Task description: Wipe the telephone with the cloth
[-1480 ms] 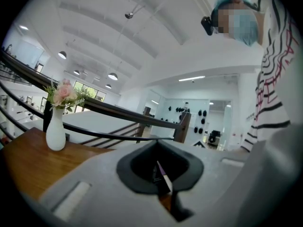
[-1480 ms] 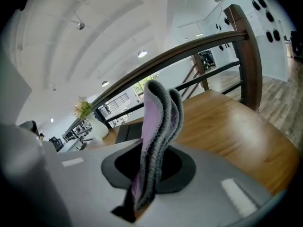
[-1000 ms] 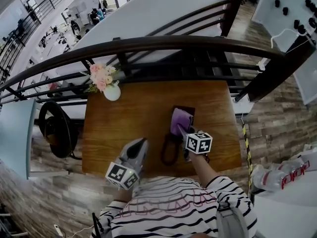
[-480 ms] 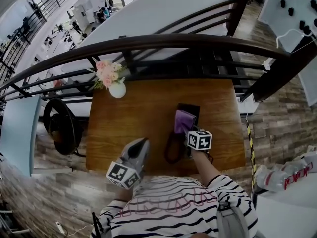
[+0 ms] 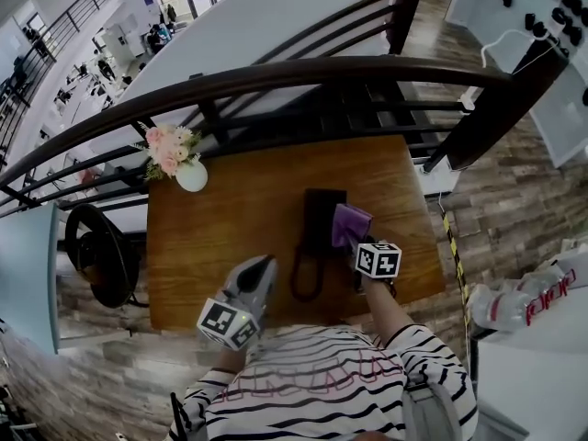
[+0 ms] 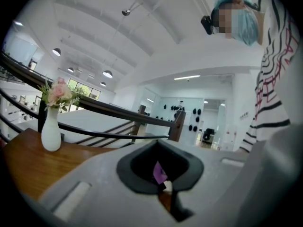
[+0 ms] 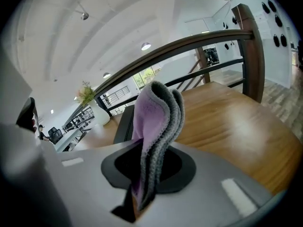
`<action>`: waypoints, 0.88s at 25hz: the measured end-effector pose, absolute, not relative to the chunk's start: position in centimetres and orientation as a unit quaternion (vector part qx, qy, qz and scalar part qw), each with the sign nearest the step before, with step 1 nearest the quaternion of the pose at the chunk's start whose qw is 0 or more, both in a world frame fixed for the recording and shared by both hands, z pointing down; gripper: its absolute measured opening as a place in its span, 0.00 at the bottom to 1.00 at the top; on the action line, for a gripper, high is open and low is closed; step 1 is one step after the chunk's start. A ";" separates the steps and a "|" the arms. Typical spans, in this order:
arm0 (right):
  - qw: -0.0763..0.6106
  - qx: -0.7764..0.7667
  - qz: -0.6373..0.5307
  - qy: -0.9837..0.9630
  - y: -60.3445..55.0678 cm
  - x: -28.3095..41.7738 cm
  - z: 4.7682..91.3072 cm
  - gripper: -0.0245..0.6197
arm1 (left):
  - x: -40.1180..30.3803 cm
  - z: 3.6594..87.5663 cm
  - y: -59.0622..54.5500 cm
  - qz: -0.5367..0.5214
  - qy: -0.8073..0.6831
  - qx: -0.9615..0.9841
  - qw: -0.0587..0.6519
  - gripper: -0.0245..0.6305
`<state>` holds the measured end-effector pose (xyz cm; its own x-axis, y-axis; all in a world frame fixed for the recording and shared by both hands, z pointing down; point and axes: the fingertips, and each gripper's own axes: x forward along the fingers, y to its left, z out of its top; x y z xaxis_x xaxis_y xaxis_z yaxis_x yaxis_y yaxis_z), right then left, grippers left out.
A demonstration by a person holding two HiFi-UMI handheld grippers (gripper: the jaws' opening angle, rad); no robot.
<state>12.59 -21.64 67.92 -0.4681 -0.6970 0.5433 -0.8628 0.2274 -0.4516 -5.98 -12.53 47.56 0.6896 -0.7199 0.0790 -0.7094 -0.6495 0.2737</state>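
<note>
A black telephone (image 5: 322, 211) lies on the wooden table (image 5: 230, 219), its dark cord looped towards the front edge (image 5: 306, 278). My right gripper (image 5: 360, 246) is shut on a folded purple-and-grey cloth (image 5: 350, 225), which rests over the phone's right edge. In the right gripper view the cloth (image 7: 154, 126) stands up out of the closed jaws, with the telephone (image 7: 124, 123) just left of it. My left gripper (image 5: 250, 285) hovers at the table's front edge, left of the cord, shut and holding nothing. Through its jaws a bit of purple cloth (image 6: 159, 173) shows.
A white vase of pink flowers (image 5: 188, 173) stands at the table's back left corner, also visible as a vase (image 6: 51, 129) in the left gripper view. A dark curved railing (image 5: 276, 85) runs right behind the table. A black round seat (image 5: 92, 255) sits left of the table.
The right gripper has dragged the cloth from the top of the telephone to its right edge. The left gripper has stayed in place.
</note>
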 end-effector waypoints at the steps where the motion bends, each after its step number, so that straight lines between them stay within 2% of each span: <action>1: 0.112 0.507 0.365 -0.773 -21.6 13.0 68.0 0.12 | -5.8 47.6 -12.6 -0.019 -0.391 0.909 0.142 0.04; 6: 0.109 0.525 0.371 -0.758 -21.3 14.9 68.1 0.12 | -5.2 47.6 -12.9 -0.020 -0.385 0.912 0.142 0.04; 12: 0.095 0.521 0.365 -0.766 -21.1 14.1 66.7 0.12 | -5.6 47.6 -12.9 -0.025 -0.386 0.911 0.144 0.04; 22: 0.093 0.425 0.343 -0.832 -19.5 3.7 64.4 0.12 | -8.0 47.2 -12.1 -0.034 -0.409 0.901 0.139 0.04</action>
<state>3.70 -19.53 64.45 -0.6217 -0.6434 0.4466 -0.7712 0.4030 -0.4928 -7.98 -12.11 47.17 0.6627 -0.7470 0.0531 -0.7281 -0.6261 0.2789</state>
